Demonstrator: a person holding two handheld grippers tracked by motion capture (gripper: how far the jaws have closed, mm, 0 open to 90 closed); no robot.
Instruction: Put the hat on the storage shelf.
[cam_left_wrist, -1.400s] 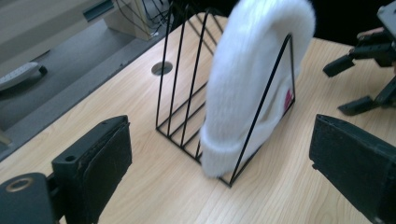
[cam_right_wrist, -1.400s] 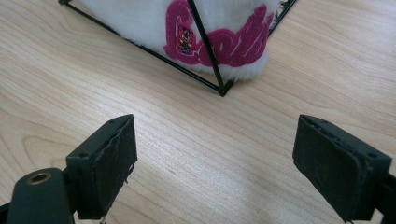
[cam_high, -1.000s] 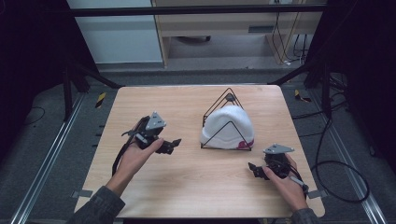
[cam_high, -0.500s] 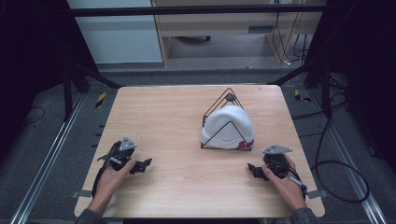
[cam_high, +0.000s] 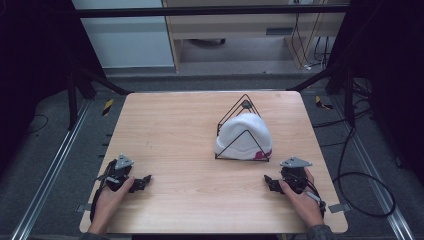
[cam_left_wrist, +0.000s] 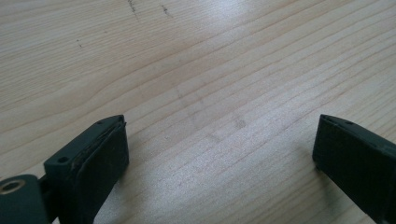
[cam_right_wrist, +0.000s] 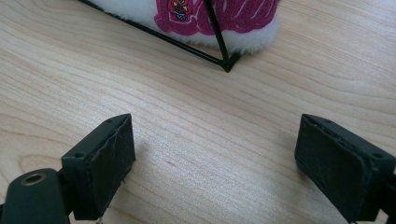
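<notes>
A white fluffy hat (cam_high: 245, 136) with a pink patch (cam_right_wrist: 219, 14) sits inside a black wire pyramid frame (cam_high: 243, 106) right of the table's middle. My left gripper (cam_high: 142, 181) rests low on the wood near the front left corner, open, with bare table between its jaws (cam_left_wrist: 219, 140). My right gripper (cam_high: 270, 182) rests near the front right, open, a little in front of the frame's near corner (cam_right_wrist: 227, 65); nothing lies between its jaws.
The wooden table (cam_high: 180, 130) stands on a grey floor with metal rails on both sides. Cables (cam_high: 360, 175) trail off to the right. A cabinet and shelves stand behind the far edge.
My left gripper has pulled back from the table's left middle toward the front left corner and settled low. The right gripper has stayed still.
</notes>
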